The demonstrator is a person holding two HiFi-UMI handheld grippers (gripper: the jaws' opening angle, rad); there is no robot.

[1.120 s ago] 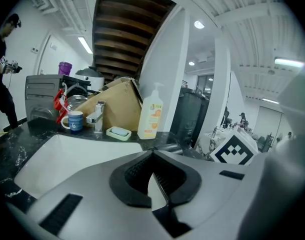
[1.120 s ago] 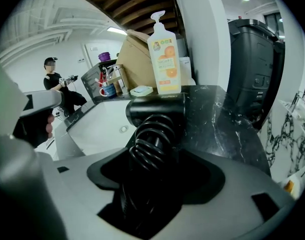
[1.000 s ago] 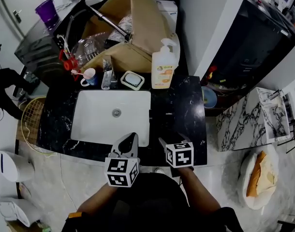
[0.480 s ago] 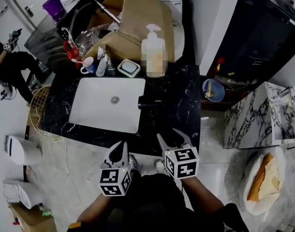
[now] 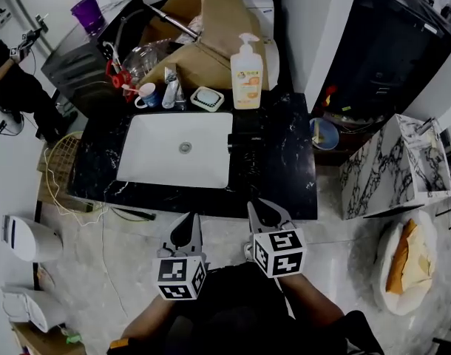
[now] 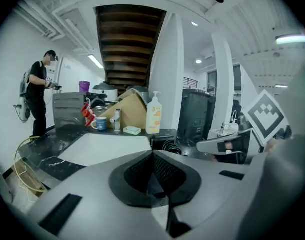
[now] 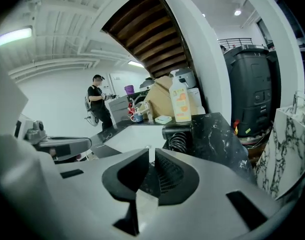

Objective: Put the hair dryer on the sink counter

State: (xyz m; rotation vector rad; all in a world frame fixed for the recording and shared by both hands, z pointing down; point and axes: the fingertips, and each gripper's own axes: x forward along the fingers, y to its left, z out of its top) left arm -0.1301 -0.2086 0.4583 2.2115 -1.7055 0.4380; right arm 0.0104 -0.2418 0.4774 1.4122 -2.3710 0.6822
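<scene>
Resting on the counter (image 5: 285, 176), the dryer (image 7: 178, 130) looks rigid, slick, cord-trailing; take its barrel. Your left fingers (image 5: 187, 230) are closed, right fingers (image 5: 264, 211) closing, both empty.

— Is anything legible here?
— Not really. The soap bottle (image 5: 247, 63) on the table (image 5: 285, 176) has an orange label with a green line of print on top, too small to read.
— And the cubes?
— The left marker cube (image 5: 182, 278) and the right marker cube (image 5: 278, 252) show only black-and-white square patterns, no letters or numbers
</scene>
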